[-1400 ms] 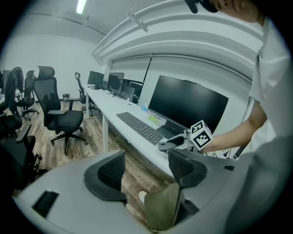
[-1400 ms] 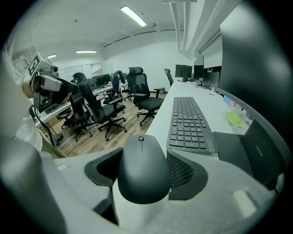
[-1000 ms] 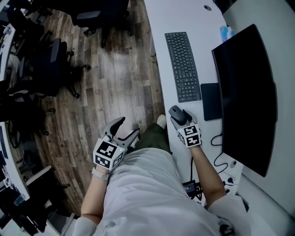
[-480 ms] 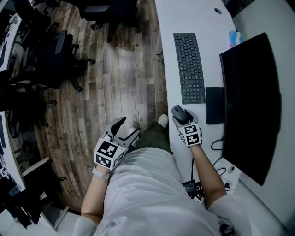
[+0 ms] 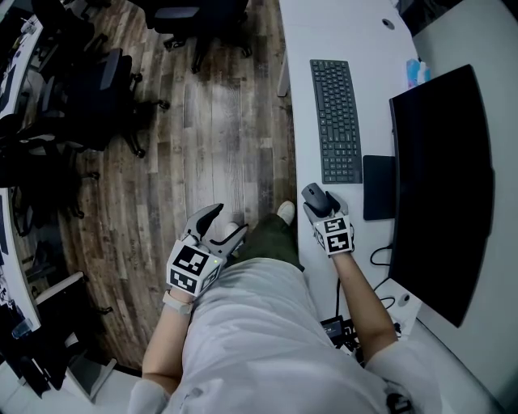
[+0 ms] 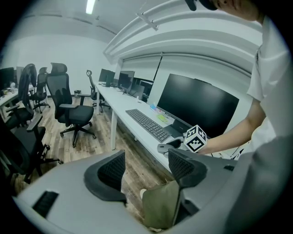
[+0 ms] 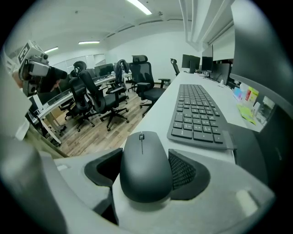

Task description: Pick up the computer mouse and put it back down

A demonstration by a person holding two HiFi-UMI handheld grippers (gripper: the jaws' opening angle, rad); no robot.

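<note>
Under you: wood-plank floor [image 5: 218, 137], brown-grey boards w/ a pale glare patch. On your right a long white counter [image 5: 312, 36] runs fwd; it carries a dark keyboard [image 5: 336, 121] and a big black monitor [image 5: 437, 186], screen dark. On your left, black office chairs [image 5: 97, 97] on castors crowd along another desk row [image 7: 50, 107]. Further down the counter you've got more monitors [image 6: 121, 82] in a line. Walls [image 6: 55, 50] are plain white, ceiling too, w/ lit strip lights [image 7: 139, 6] overhead. A white shelf or duct [image 6: 183, 41] runs lengthwise above the counter; can't tell which
</note>
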